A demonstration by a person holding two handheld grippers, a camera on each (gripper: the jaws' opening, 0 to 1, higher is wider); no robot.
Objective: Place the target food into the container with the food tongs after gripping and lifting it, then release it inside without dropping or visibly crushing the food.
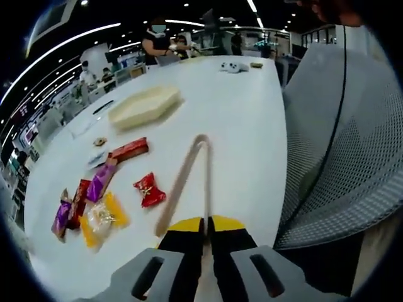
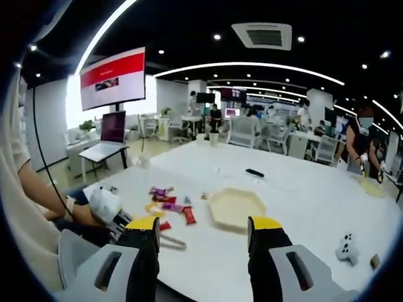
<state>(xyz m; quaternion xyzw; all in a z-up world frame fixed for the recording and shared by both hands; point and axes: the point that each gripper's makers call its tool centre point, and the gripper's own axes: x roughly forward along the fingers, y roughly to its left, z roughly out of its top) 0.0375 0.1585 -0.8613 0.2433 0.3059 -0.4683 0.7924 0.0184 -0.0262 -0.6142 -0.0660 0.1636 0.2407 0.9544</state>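
left gripper [image 1: 206, 234] clenched on one tongs [image 1: 189, 179]; right gripper [image 2: 204, 234] released; one container [image 1: 143, 107].

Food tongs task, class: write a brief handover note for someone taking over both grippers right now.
Left gripper: shut on the food tongs, which point out over the white table.
Right gripper: open, holding nothing.
Wrapped candies lie in a cluster on the table; the red candy is nearest the tong tips. The beige hexagonal tray is beyond them, with nothing visible in it.
Done: tongs picked up.
Left: grip a candy, lift it, release it in the tray.
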